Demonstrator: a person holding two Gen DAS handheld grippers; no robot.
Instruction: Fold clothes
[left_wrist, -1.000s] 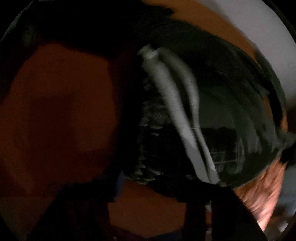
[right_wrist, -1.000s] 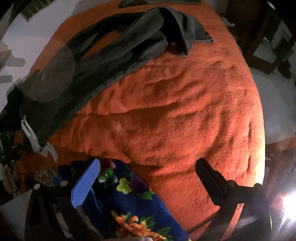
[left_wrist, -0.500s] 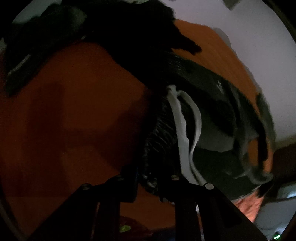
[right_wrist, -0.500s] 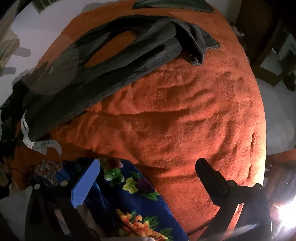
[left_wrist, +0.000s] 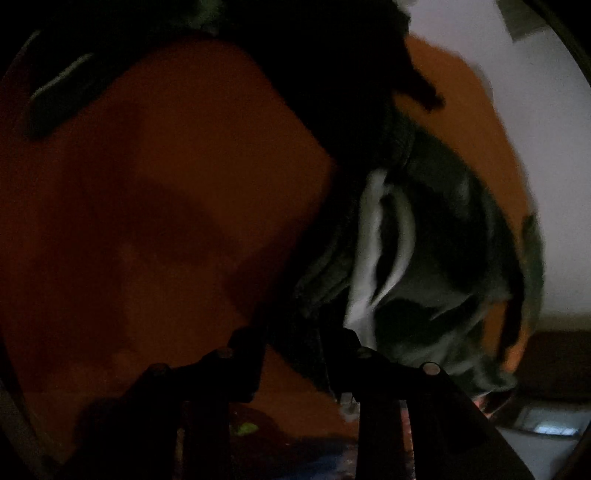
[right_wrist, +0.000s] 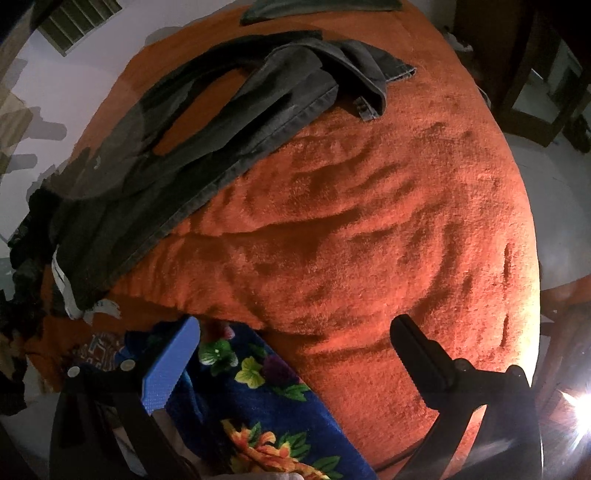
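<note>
Two grippers share this moment, and only one has cloth in it. Your left gripper (left_wrist: 299, 350), at the bottom centre of its dim view, has the waistband end of the dark trousers (left_wrist: 436, 266) between its fingers, with the pale inner lining (left_wrist: 373, 258) hanging just above the tips. Its jaws are opening, yet the fabric is still caught between them, likely so you can re-seat the hold on the waistband before drawing it across for the fold.

In the right wrist view, those trousers (right_wrist: 207, 147) run from the lower left edge of the frame up to the top centre, their legs lying loosely over one another on the orange blanket (right_wrist: 369, 229). Your right gripper (right_wrist: 295, 354) hangs over bare blanket at the bottom of the frame, jaws wide apart with nothing between them, probably waiting for a free hem. A blue floral cloth (right_wrist: 258, 398) lies beneath its blue-padded finger (right_wrist: 170, 365).

Compared with a second ago, the left view has lost most of its blur, and the lining has shifted right and lower in the frame. In the right view, the trouser legs have slid a little toward the upper right, while the gripper has barely moved.
</note>
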